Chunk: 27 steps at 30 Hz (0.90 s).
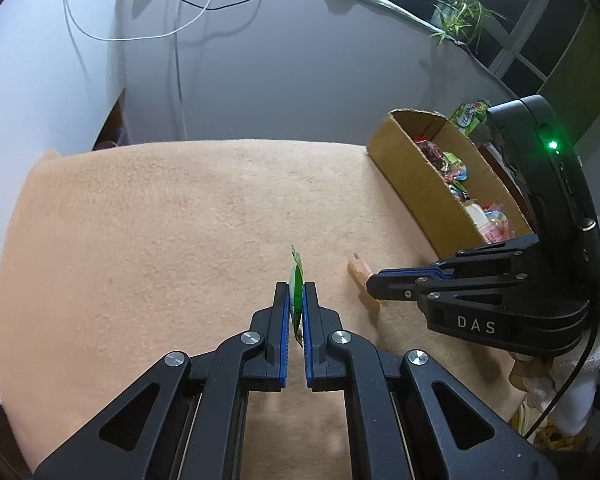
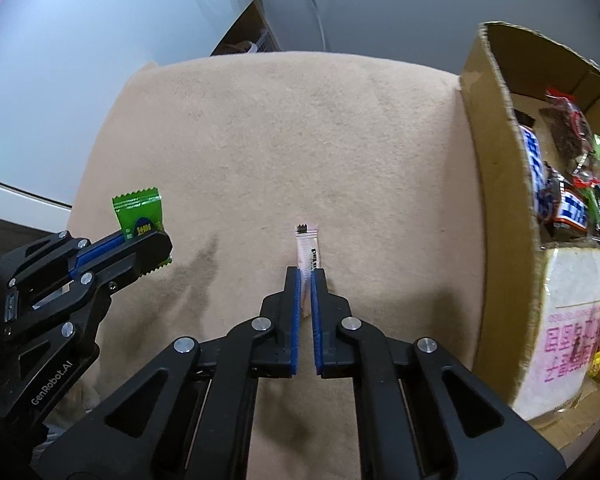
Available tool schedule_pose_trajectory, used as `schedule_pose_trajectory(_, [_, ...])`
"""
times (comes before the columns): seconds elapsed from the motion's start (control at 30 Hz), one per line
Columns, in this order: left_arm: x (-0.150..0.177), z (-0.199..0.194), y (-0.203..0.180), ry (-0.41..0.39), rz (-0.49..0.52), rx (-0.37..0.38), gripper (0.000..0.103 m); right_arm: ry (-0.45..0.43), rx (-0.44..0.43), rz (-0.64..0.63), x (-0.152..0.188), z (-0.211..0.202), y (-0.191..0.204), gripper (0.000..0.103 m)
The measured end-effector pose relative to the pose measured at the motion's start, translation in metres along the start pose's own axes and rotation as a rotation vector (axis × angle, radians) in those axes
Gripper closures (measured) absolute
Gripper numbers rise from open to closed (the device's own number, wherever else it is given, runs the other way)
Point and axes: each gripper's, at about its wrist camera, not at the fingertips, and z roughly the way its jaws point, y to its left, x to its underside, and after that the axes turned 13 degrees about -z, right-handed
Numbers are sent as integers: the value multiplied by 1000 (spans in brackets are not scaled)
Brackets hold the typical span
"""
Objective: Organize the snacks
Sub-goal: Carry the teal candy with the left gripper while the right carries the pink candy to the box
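Left gripper (image 1: 298,300) clamped on a small green foil snack packet (image 1: 297,280), held edge-on, long axis upright above the beige fleece blanket (image 1: 160,240). Right gripper (image 2: 309,280) pinched shut on a slim pale pink sachet (image 2: 307,250), long axis pointing away along the fingers. Rightmost, open brown cardboard box (image 2: 496,200) of mixed snacks.

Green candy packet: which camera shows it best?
The right wrist view: the green candy packet faces that camera, with its zigzag edge and label visible above the left tongs clamping it. The left wrist view shows it only edge-on between the pads.
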Motion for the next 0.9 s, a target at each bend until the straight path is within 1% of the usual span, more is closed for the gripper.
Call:
schedule_pose_trajectory(0.13, [1,1,-2,1,12,5,98,22,-24,7,-2,6,-10,98])
schedule_pose_trajectory(0.23, [1,-1,-1,-2,8,9,98,45,9,-23,-3,14,-5,93])
schedule_pose_trajectory(0.33, [2,-2,1,-3,3,7,98,39,27,-41,-5,15,-1,92])
schedule_pose_trajectory(0.43, [1,-3,4,-4,-5,8,98,25,16,-28,-8,15,-5,93])
schedule_pose_trajectory(0.5, [1,-3,4,-3,-6,7,98,19,18,-32,4,2,-8,98])
schedule_pose_trajectory(0.7, [0,-5,1,-3,-11,7,98,-24,-3,-31,11,-20,-8,98])
schedule_pose_trajectory(0.9, [-7,-9,-15,-7,10,11,98,-102,-26,-14,21,-61,-17,98])
